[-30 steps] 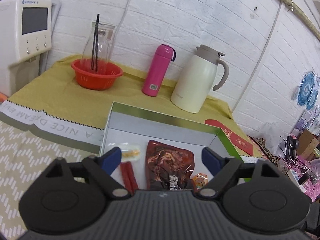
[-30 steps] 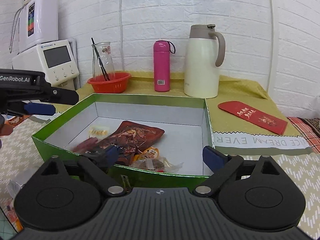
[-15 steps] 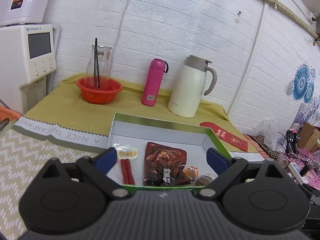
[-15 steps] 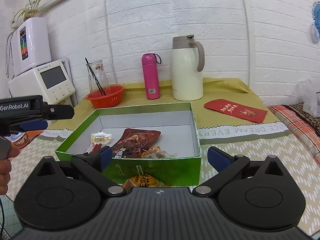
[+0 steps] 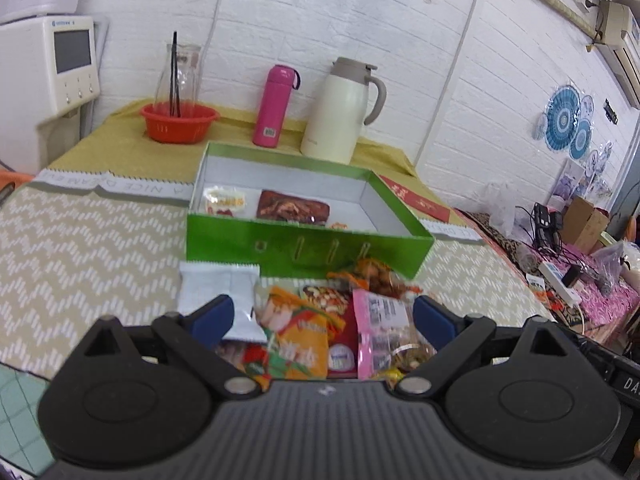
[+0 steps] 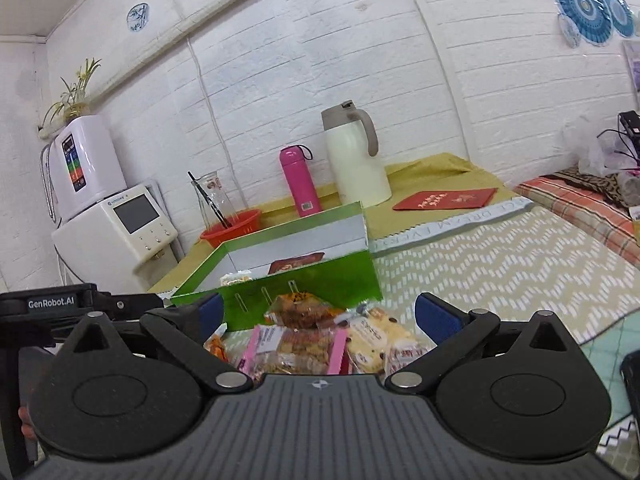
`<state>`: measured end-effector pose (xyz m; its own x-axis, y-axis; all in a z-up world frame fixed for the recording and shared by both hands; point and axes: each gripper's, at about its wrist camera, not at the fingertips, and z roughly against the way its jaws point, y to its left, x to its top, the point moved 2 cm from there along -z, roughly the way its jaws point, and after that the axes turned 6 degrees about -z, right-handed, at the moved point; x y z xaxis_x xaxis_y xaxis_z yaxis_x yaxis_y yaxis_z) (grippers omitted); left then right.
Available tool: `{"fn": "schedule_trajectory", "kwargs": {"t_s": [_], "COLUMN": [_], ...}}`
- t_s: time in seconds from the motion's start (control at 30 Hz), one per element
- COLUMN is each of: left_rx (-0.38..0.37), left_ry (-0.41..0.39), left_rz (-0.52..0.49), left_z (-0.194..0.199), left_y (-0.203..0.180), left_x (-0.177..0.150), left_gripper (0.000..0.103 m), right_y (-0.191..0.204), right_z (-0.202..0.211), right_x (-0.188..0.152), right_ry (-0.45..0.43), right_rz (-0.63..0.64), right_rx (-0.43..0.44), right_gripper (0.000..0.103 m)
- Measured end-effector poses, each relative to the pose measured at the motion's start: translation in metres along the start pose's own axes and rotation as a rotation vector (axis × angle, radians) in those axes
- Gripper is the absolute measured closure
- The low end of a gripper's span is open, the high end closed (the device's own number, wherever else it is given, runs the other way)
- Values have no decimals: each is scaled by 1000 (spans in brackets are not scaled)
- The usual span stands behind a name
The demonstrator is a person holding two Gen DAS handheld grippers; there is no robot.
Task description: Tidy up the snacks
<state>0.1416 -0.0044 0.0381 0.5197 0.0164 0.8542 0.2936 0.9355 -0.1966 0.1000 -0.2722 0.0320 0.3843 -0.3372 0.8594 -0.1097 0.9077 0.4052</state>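
A green box [image 5: 308,242] with a white inside stands on the table and holds a dark red snack pack [image 5: 292,208] and a small clear pack [image 5: 224,200]. It also shows in the right wrist view [image 6: 280,276]. A pile of loose snack packs lies in front of it: a white pack [image 5: 218,288], an orange pack [image 5: 298,338], a pink pack [image 5: 382,328]. My left gripper [image 5: 322,318] is open above the pile. My right gripper [image 6: 318,314] is open over the pink pack [image 6: 292,346] and a pale bun pack [image 6: 376,338].
A pink flask [image 5: 274,106], a cream jug [image 5: 344,110] and an orange bowl [image 5: 178,122] with a glass carafe stand behind the box. A red envelope [image 6: 444,200] lies at the right. White appliances [image 6: 112,228] stand at the left. The left gripper's body [image 6: 52,304] is beside my right one.
Both grippers have pulled back from the box toward the table's front. The pile of loose packs in front of the box has come into view under both. Both stay open.
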Motion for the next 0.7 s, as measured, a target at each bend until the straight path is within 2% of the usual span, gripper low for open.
{"fn": "schedule_trajectory", "kwargs": {"t_s": [0.17,0.27,0.37,0.5,0.6,0.7], "left_rx": [-45,-19,3,4,4,-13], "left_ry": [48,51,50,57,60,65], "left_rz": [78,101,116,154,163,144], "left_z": [2,6,11,18,20,21], "left_y": [10,17,27,43,49,49], "left_x": [-34,-45,-54,-60,-61,-61], "left_gripper": [9,9,9,9,9,9], "right_y": [14,23,32,43,46,43], "right_z": [-2,-13,-32,-61,-88,-113], "right_x": [-26,-34,-32,-20,-8,-8], "right_ry": [71,121,149,140,176,251], "right_rz": [173,218,266,355,355,309], "right_rx": [20,33,61,75,117,168], "right_gripper": [0,0,0,0,0,0]}}
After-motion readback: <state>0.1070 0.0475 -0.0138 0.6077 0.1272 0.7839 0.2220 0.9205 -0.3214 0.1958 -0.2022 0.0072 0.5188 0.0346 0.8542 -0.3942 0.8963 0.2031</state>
